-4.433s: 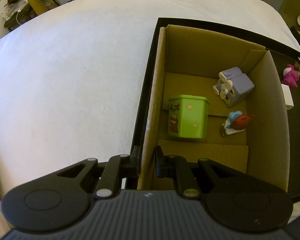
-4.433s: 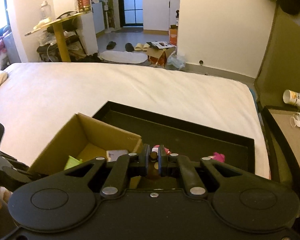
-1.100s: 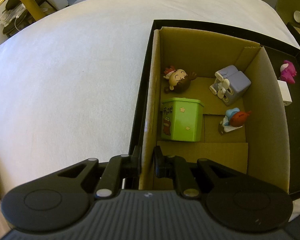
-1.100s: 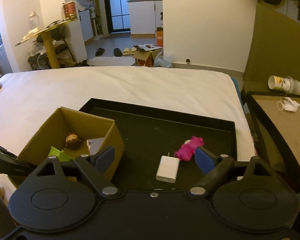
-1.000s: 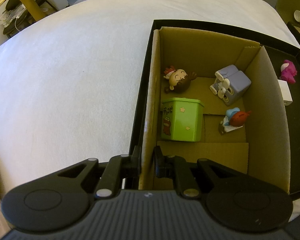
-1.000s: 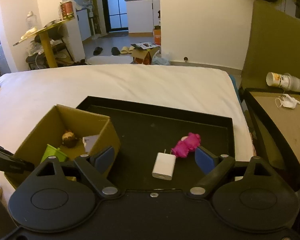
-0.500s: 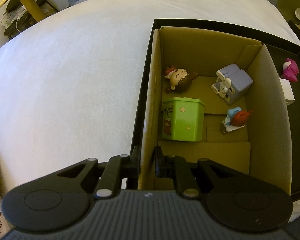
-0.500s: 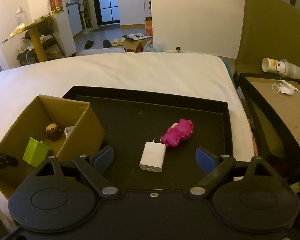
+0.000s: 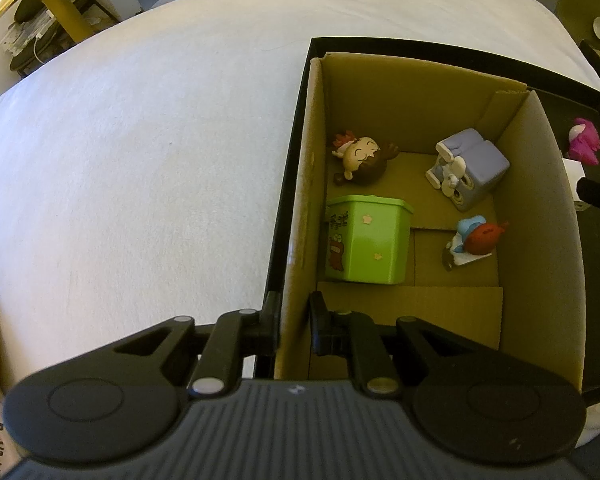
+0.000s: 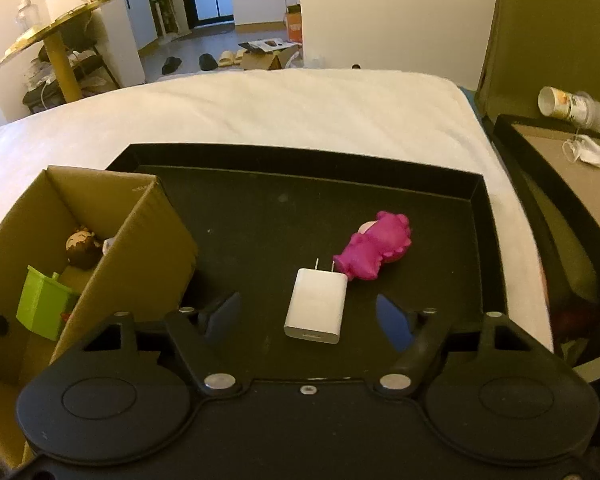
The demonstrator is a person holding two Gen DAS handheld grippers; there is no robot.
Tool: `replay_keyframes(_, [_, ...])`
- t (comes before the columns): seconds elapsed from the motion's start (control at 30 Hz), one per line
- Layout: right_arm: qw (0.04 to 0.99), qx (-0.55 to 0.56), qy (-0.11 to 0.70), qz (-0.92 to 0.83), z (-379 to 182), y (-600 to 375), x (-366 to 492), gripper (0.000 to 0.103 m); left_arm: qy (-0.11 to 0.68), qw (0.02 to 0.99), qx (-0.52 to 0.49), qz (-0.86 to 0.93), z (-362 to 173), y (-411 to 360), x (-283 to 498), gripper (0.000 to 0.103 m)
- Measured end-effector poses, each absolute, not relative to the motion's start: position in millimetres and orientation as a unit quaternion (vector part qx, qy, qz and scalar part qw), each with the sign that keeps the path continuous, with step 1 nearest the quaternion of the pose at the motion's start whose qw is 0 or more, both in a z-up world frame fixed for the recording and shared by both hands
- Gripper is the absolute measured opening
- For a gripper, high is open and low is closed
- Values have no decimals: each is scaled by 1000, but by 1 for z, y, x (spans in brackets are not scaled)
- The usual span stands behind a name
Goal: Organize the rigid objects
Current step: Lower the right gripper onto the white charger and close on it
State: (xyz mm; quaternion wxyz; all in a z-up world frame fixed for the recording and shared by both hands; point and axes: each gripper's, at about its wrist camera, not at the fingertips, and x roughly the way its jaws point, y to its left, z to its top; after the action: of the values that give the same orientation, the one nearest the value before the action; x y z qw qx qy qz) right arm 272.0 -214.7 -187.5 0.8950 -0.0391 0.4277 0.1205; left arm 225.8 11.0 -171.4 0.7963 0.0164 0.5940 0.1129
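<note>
My left gripper (image 9: pixel 296 320) is shut on the near left wall of the cardboard box (image 9: pixel 540 240), one finger inside and one outside. In the box lie a green container (image 9: pixel 368 240), a brown-haired figurine (image 9: pixel 360 158), a grey-purple cube toy (image 9: pixel 470 168) and a blue and red figurine (image 9: pixel 474 238). The box stands at the left of the black tray (image 10: pixel 300 156). My right gripper (image 10: pixel 308 320) hangs low over the tray, its jaws closing. The white charger (image 10: pixel 316 306) lies between its fingers, untouched. A pink toy (image 10: pixel 374 248) lies just beyond the charger.
The tray rests on a white bed (image 9: pixel 140 160). To the right stands a dark side table (image 10: pixel 548 168) with a tipped paper cup (image 10: pixel 564 102) and a face mask (image 10: pixel 588 150). A gold round table (image 10: pixel 52 40) and shoes are on the floor beyond the bed.
The brown-haired figurine, earlier in my right gripper, now lies in the box. That gripper has sunk toward the charger and its jaws have narrowed. The left gripper has kept still.
</note>
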Motion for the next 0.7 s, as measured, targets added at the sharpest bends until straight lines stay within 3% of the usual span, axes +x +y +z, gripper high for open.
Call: replay_keyframes(0.7, [875,-72,465,113,-210,-197,290,56,594,796,17,114,-171,10,226,14])
